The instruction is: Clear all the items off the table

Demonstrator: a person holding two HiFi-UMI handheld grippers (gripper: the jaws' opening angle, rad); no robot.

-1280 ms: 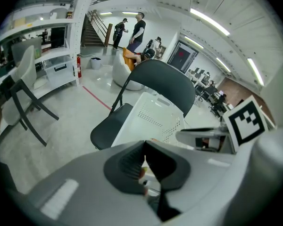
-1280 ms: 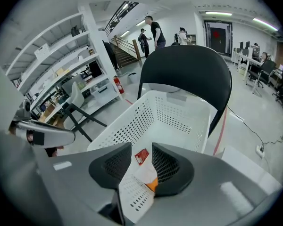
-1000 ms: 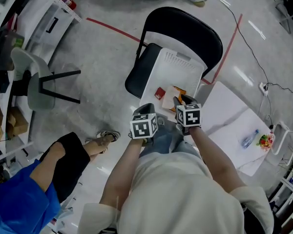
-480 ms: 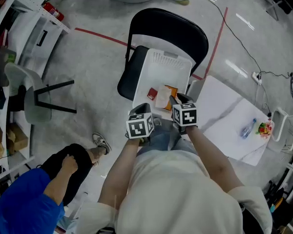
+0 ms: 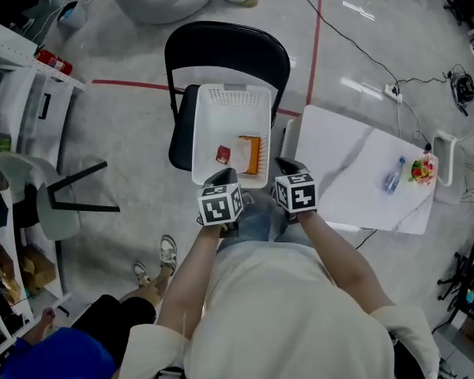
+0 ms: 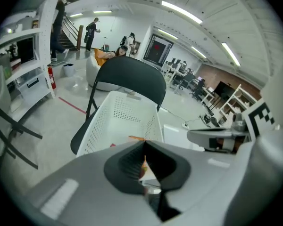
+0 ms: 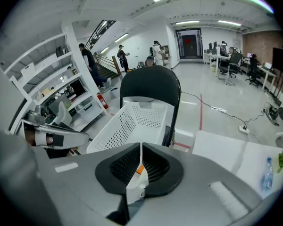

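The left gripper [image 6: 144, 144] has its fingers [image 6: 125, 166] closed tip to tip, with nothing gripped. The right gripper [image 7: 140, 147] has fingers [image 7: 122, 168] that have just been closing and now meet, with nothing between them. The two are held side by side in front of the person's chest, pointing forward and down.

Directly below and ahead of both sets of fingertips is a white basket [image 5: 231, 97] with perforated walls. It sits on the seat of a black chair [image 5: 225, 46], and its near end lies under the fingertips.
- A small red packet [image 5: 222, 155] lies at that near end, just ahead of the left fingers.
- An orange-and-white packet [image 5: 250, 155] lies just beside it, ahead of the gap between the two grippers. Whether the two packets touch cannot be told.

To the right of the right fingers stands a white table [image 5: 340, 164], its near corner close beside them and next to the chair. At the table's far right end, well apart from the fingers, are two things.
- A bottle [image 5: 392, 174].
- A small colourful thing [image 5: 421, 168] just beside the bottle, at the table's edge. It is too small to identify.

Behind and to the left of the left fingers, another person's shoes [image 5: 167, 251] rest on the floor.

Farther out, beyond the basket:
- The chair's back.
- A red tape line [image 5: 130, 84] on the grey floor.
- A cable [image 5: 355, 46] trailing across the floor.
- White shelves [image 5: 31, 109] far off to the left of the left fingers.
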